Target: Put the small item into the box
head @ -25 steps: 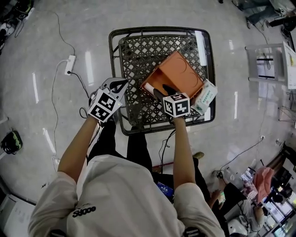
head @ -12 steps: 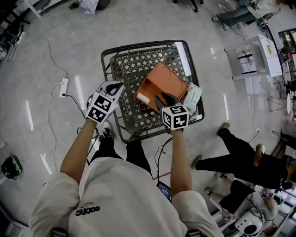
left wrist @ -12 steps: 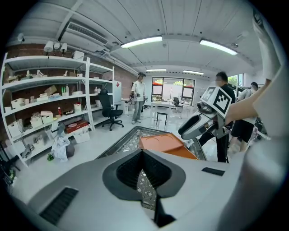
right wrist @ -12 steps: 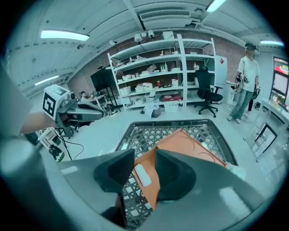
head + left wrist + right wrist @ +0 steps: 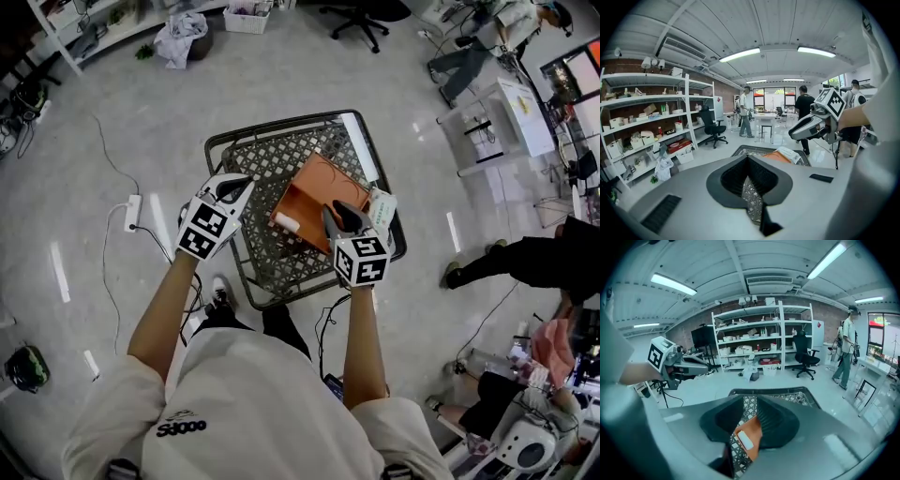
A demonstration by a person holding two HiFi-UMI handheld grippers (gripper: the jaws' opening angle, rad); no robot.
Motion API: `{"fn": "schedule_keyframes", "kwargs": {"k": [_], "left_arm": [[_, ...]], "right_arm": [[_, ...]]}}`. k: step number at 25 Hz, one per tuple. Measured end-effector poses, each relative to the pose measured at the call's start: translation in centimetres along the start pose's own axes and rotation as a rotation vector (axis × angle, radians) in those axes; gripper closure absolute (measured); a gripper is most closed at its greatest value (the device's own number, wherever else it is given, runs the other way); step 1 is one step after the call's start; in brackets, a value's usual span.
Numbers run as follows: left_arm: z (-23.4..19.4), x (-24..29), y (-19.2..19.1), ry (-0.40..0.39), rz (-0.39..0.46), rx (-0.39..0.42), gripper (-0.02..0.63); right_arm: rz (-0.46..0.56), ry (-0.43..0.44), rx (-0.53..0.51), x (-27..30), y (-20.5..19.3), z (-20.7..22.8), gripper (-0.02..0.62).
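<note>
Since a second ago the right gripper (image 5: 342, 214) has drawn back from inside the box (image 5: 317, 192) toward the person and now sits over the box's near edge. The head camera has also swung, so more of the room shows and someone is walking past on the right. The small item (image 5: 287, 223), a little white block, lies on the orange floor of the box near its left wall, touching neither gripper. In the right gripper view, the jaws are closing with a slim gap left between them and nothing caught in it. The item (image 5: 746, 440) and the box floor (image 5: 754, 427) show through that gap from above. The left gripper (image 5: 234, 183) hangs over the left part of the wire table (image 5: 272, 164), clear of the box, its tips together on nothing. A white packet (image 5: 380, 208) lies just beside the box on the right, under the right gripper. By the look of it the drop is made and only a clean exit remains. That is best done by lifting the right gripper straight up before moving it sideways, so the tips clear the box wall and do not tip it. It should also keep off the packet, and the left gripper is best kept where it is.
</note>
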State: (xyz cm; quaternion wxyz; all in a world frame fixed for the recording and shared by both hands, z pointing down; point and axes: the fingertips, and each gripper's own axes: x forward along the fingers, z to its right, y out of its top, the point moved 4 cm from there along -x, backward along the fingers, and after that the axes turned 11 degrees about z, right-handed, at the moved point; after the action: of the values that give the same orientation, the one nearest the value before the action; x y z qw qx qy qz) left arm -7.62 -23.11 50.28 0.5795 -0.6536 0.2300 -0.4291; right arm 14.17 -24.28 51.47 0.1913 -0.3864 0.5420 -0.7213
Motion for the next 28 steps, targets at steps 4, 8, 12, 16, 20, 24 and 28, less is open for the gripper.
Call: {"fn": "schedule_keyframes", "kwargs": {"k": [4, 8, 12, 16, 20, 24, 28], "left_arm": [[-0.2, -0.5, 2.2, -0.008, 0.032, 0.032, 0.604], [-0.5, -0.9, 4.6, -0.021, 0.067, 0.063, 0.604], [-0.5, -1.1, 7.1, -0.039, 0.111, 0.096, 0.604], [-0.1, -1.2, 9.1, -0.061, 0.144, 0.121, 0.604], [0.4, -1.2, 10.8, -0.079, 0.170, 0.147, 0.604], [0.8, -1.6, 12.6, -0.086, 0.204, 0.165, 0.604], [1.1, -2.1, 14.5, -0.087, 0.245, 0.189, 0.604]], "right_arm": [[0.072, -0.021, -0.039, -1.1, 3.2, -0.3, 0.524], [0.131, -0.053, -0.073, -2.2, 6.4, -0.4, 0.568], [0.180, -0.089, -0.115, -3.5, 9.1, -0.5, 0.583], [0.227, -0.113, -0.134, -5.1, 11.3, -0.6, 0.584], [0.274, -0.120, -0.161, -6.2, 13.1, -1.0, 0.584], [0.311, -0.121, -0.173, -7.6, 14.7, -1.6, 0.584], [0.345, -0.124, -0.199, -8.9, 16.0, -2.3, 0.584]]}}
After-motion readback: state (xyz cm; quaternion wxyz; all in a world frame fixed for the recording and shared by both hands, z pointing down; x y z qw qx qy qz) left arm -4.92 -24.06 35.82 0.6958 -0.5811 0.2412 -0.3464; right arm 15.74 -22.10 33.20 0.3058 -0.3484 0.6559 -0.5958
